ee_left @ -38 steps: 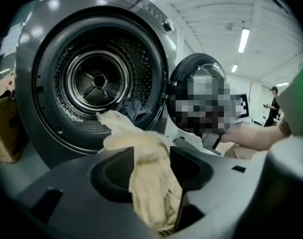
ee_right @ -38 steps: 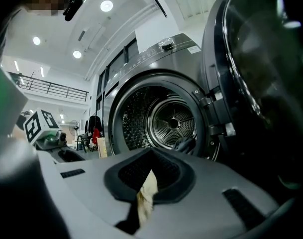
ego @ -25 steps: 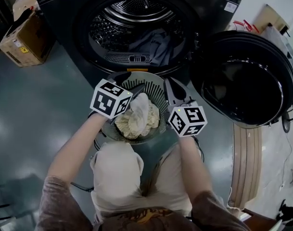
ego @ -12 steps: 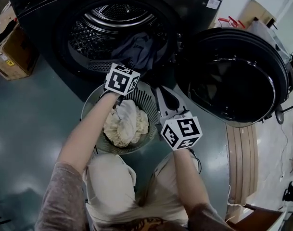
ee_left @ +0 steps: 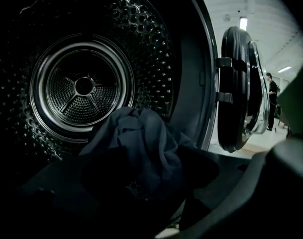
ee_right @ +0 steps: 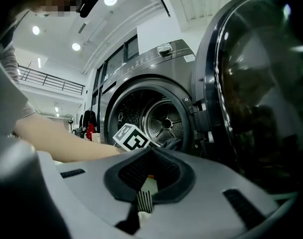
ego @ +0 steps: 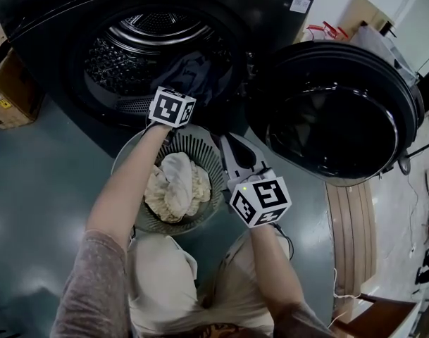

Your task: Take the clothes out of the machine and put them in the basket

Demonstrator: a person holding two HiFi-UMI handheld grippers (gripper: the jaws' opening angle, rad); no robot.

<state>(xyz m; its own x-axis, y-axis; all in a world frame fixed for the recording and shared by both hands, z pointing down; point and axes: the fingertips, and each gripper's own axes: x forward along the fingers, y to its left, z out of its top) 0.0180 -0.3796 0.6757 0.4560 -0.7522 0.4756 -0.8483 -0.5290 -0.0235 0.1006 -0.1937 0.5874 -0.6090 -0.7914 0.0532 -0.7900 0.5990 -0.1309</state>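
A dark blue garment (ego: 194, 72) lies heaped at the mouth of the machine's drum (ego: 140, 44); the left gripper view shows this garment (ee_left: 141, 143) just ahead. My left gripper (ego: 180, 84) reaches into the opening right at it. Its jaws have just been opening and stand open, dark at the frame's bottom (ee_left: 141, 198), not pressing on the cloth. The round grey basket (ego: 126, 164) below the opening holds cream clothes (ego: 173, 189). My right gripper (ego: 228, 145) hovers by the basket's right rim, shut and empty (ee_right: 150, 159).
The machine's round door (ego: 334, 111) hangs open on the right, close to my right gripper. A cardboard box (ego: 6, 97) stands on the floor at left. My knees are just behind the basket.
My left gripper has gone from over the basket's cream clothes forward to the drum mouth, at the dark garment. The right gripper has stayed by the basket's rim.
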